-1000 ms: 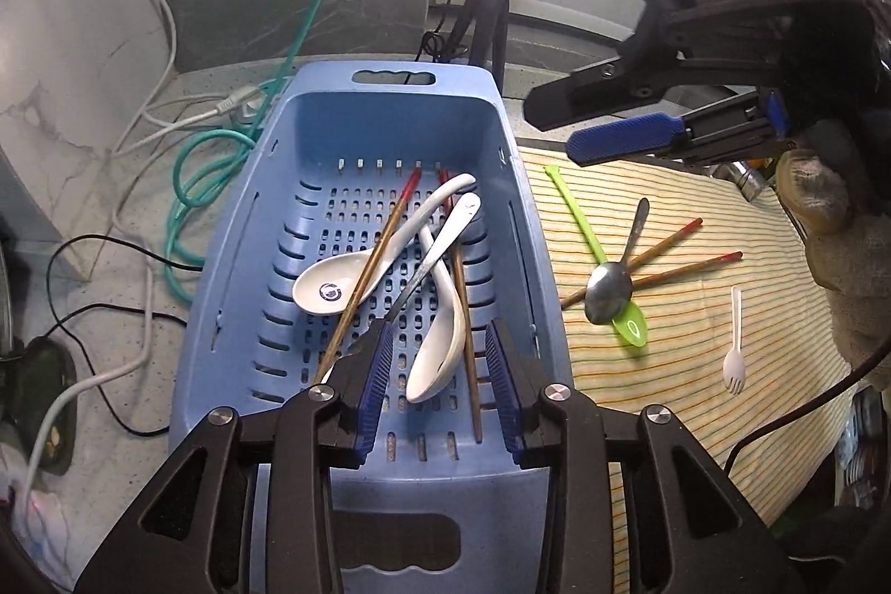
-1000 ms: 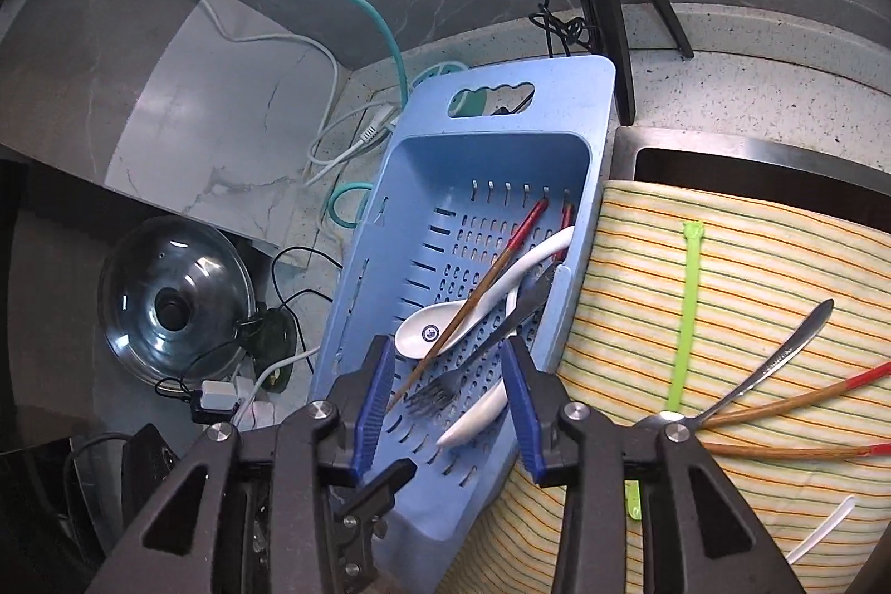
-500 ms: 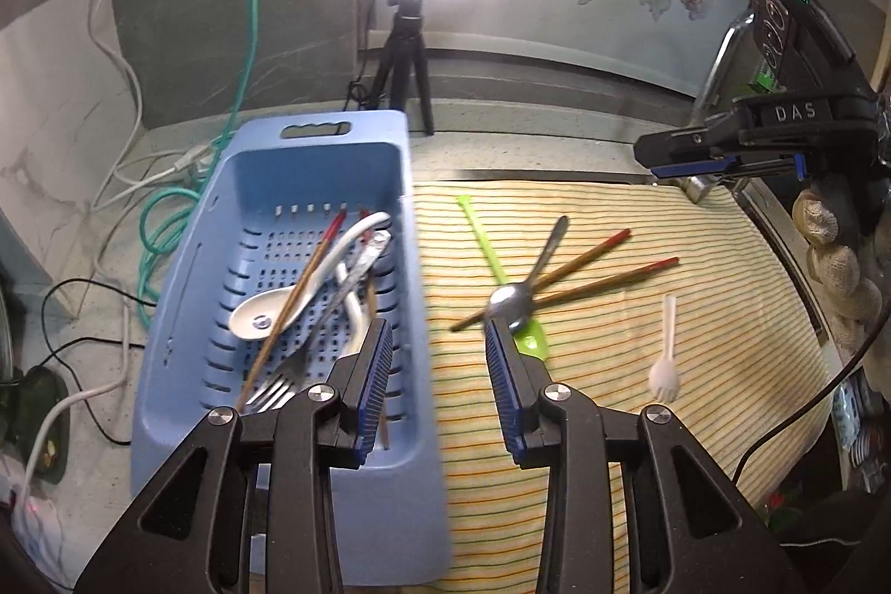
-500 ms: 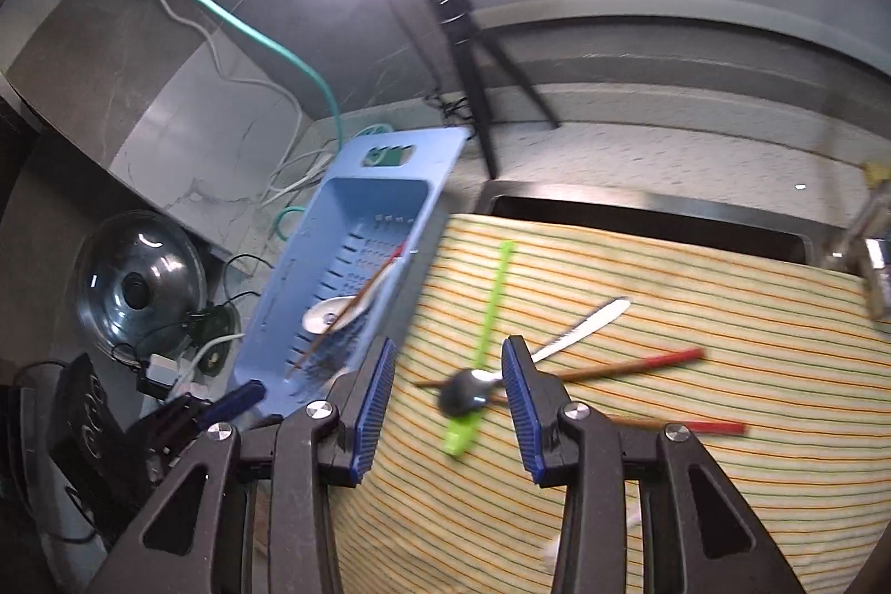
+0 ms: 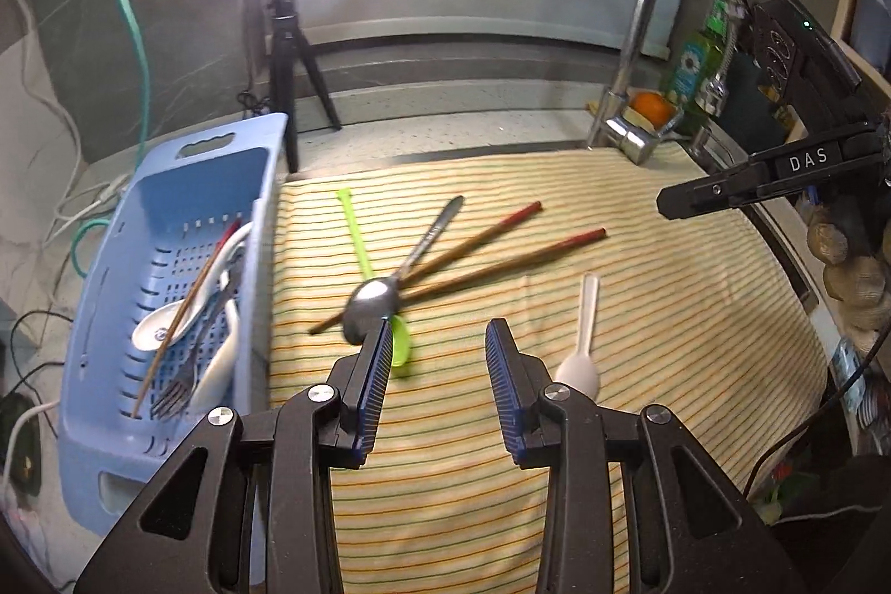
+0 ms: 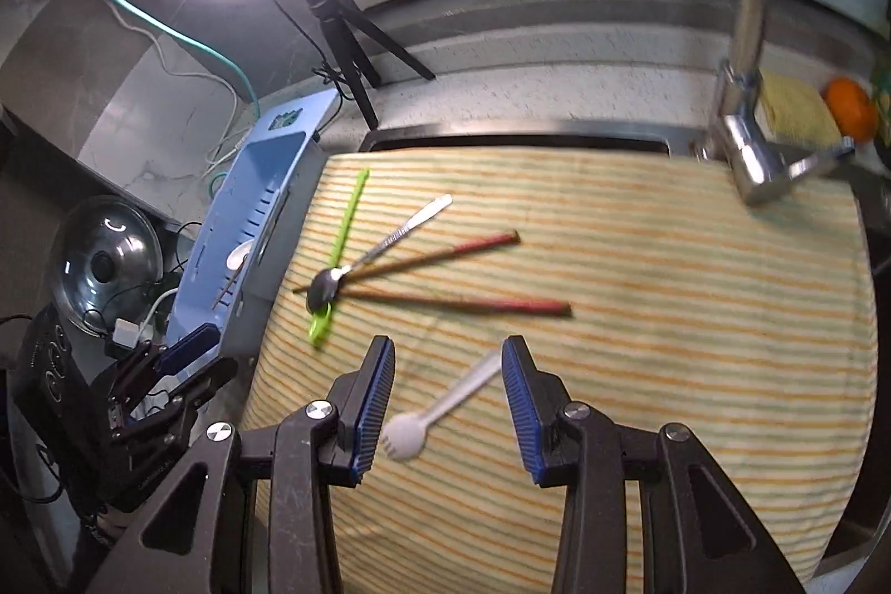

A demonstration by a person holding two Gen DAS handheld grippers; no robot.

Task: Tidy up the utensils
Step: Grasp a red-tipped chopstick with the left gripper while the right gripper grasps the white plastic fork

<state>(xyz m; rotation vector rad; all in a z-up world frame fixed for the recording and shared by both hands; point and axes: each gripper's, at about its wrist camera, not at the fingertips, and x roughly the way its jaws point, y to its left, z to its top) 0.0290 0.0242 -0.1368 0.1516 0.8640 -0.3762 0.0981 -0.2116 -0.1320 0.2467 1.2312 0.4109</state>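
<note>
A blue basket [image 5: 167, 182] at the left holds white spoons, a fork and chopsticks; it also shows in the right wrist view [image 6: 262, 199]. On the striped cloth [image 5: 640, 343] lie a metal spoon [image 5: 373, 299], a green spoon [image 5: 362, 254], two red-tipped chopsticks [image 5: 501, 260] and a white plastic fork [image 5: 582, 343]. My left gripper [image 5: 437, 371] is open and empty above the cloth, right of the basket. My right gripper [image 6: 448, 393] is open and empty, with the white fork [image 6: 440, 410] below its fingers.
A ring light on a tripod [image 5: 289, 37] stands behind the basket. A faucet [image 5: 635, 93], an orange and a bottle are at the back right. Cables and a pot lid [image 6: 106, 260] lie left of the basket.
Both grippers have swung right, away from the basket, to over the striped cloth. The fork now lies in the basket. Both stay open.
</note>
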